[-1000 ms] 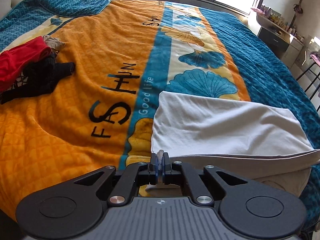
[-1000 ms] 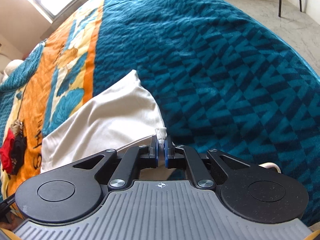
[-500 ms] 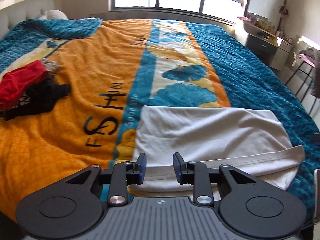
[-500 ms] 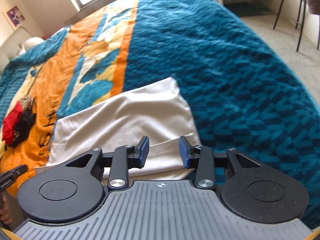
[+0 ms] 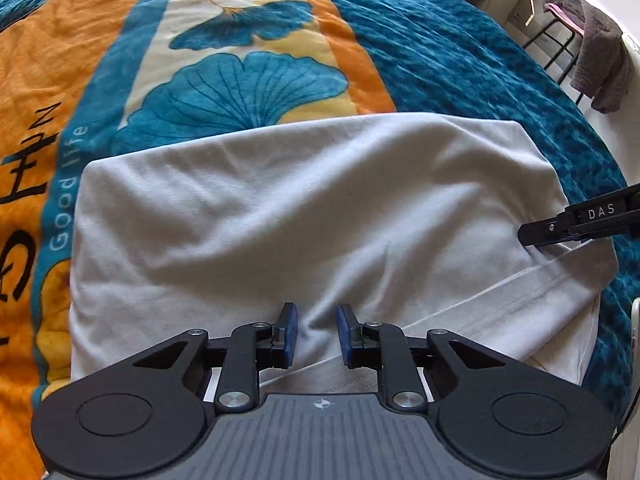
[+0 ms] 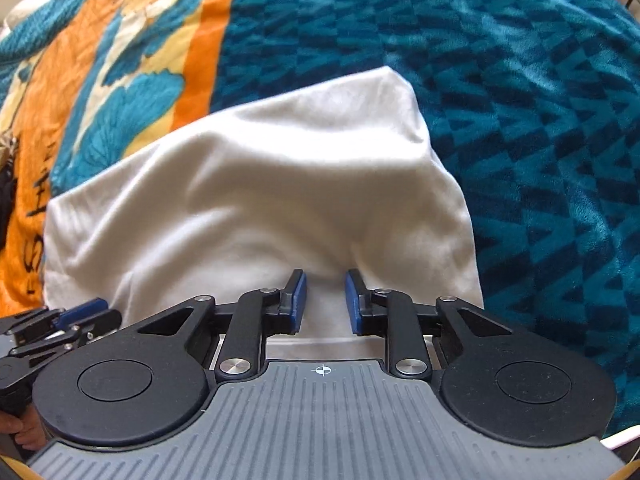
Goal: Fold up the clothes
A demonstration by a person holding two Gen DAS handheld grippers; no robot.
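Note:
A white garment [image 5: 280, 208] lies folded on the bed, its hemmed edge at the near right. My left gripper [image 5: 317, 334] is open, low over the garment's near edge, holding nothing. My right gripper [image 6: 326, 304] is open over the garment [image 6: 260, 192] near its right side, also empty. The right gripper's tip also shows at the right edge of the left wrist view [image 5: 576, 226]. The left gripper shows at the lower left of the right wrist view [image 6: 60, 324].
The bed carries an orange, cream and teal patterned blanket [image 5: 240, 80] with a teal zigzag side [image 6: 500, 100]. A chair with a grey-brown cloth [image 5: 600, 60] and a cabinet stand at the far right. Dark clothes [image 6: 6, 192] lie at the far left.
Both grippers let go of the garment's edge and opened. They have since dropped closer over the folded garment, which now lies flat on the bed.

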